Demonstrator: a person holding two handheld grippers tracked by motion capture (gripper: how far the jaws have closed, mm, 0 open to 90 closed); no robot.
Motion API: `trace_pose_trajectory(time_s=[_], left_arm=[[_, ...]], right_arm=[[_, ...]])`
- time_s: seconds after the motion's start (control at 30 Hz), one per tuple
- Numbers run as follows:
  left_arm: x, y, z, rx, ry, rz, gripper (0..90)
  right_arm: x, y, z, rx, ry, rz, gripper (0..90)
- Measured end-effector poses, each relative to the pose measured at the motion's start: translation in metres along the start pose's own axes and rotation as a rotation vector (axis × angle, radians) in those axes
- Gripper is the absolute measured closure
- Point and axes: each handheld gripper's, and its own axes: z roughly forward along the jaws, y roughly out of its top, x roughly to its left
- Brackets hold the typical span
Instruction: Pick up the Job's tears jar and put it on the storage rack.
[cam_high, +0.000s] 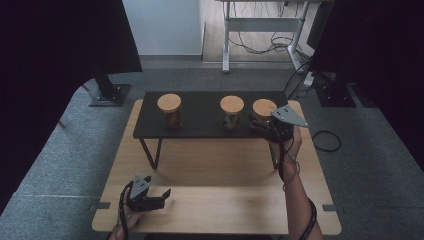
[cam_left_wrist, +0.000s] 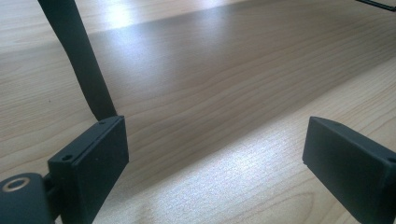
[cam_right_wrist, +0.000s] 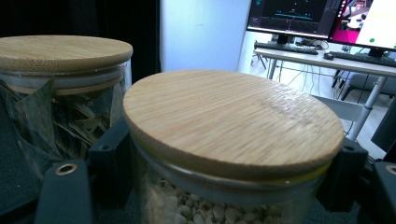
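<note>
Three glass jars with round wooden lids stand on a black shelf (cam_high: 200, 107) at the back of the wooden table (cam_high: 215, 170). My right gripper (cam_high: 261, 122) is at the right jar (cam_high: 263, 106), and its jaws press on both sides of the glass under the lid. Up close, that jar (cam_right_wrist: 233, 121) holds pale pebble-like bits between the jaws of my right gripper (cam_right_wrist: 229, 163). The middle jar (cam_right_wrist: 60, 51) with dried leaves stands just beside it. My left gripper (cam_high: 164, 197) rests low at the table's front left. Seen from its own camera, the left gripper (cam_left_wrist: 215, 154) is open over bare wood.
The left jar (cam_high: 169, 102) stands apart at the shelf's left end, with the middle jar (cam_high: 232, 104) nearer the right one. A black shelf leg (cam_left_wrist: 79, 60) slants down ahead of my left gripper. Behind the table are a desk (cam_high: 262, 22), floor cables and black stands.
</note>
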Motion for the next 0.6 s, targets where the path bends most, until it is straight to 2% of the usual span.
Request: trace_pose_trajectory(time_s=[0.2, 0.43, 0.6], left_arm=[[0.0, 0.0, 0.0, 0.0, 0.001, 0.0, 6.4], [0.0, 0.001, 0.001, 0.001, 0.0, -0.005, 6.4], [-0.001, 0.001, 0.001, -0.002, -0.001, -0.003, 6.4]], right_arm=[[0.001, -0.002, 0.0, 0.008, -0.006, -0.006, 20.3], [0.001, -0.005, -0.006, -0.005, 0.027, 0.01, 12.6], [0.002, -0.008, -0.012, -0.012, 0.01, 0.0, 9.8]])
